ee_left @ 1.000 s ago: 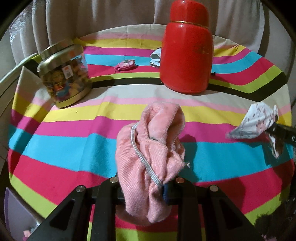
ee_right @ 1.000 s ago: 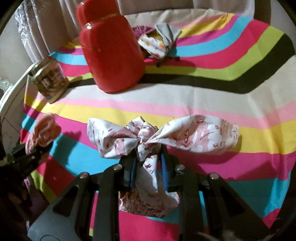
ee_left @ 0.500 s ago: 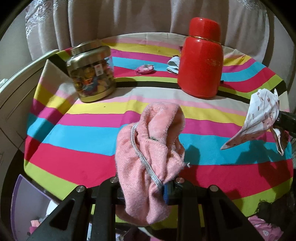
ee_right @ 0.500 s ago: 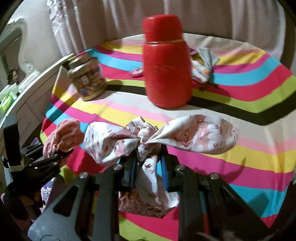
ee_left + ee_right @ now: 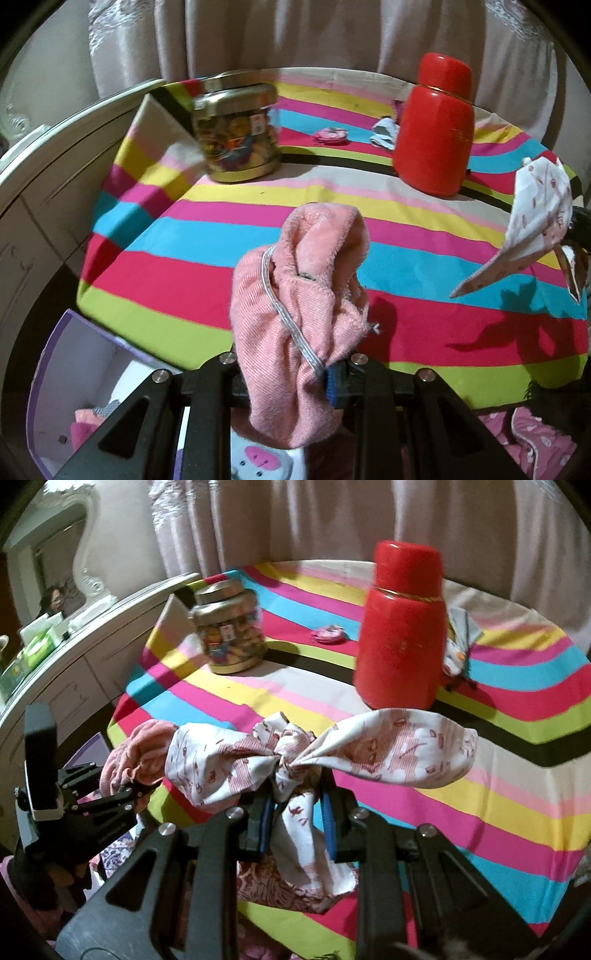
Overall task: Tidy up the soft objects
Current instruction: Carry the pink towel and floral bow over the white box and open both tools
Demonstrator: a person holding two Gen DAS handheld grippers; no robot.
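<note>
While both tools tilt down toward the striped tabletop [image 5: 192, 258], the left hand-held gripper [image 5: 288, 373] pinches one pink towel [image 5: 299, 295], bunched upright between its pads over the tabletop's near edge. Below that edge, only the left view shows one purple box [image 5: 48, 369] with soft items inside.

On the tabletop: one glass jar [image 5: 236, 136] far left of the red flask [image 5: 434, 129], one small pink item [image 5: 330, 134] between them, one crumpled cloth [image 5: 384, 134] just behind the flask's left side.

Right hand-held gripper [image 5: 295, 812] is clamped on the knot of one white patterned cloth [image 5: 388, 753], spread like a bow above the tabletop, in front of the flask. Only the right view shows a mirror [image 5: 62, 554] and dresser [image 5: 74, 672] left of the jar, and the left tool from outside.
</note>
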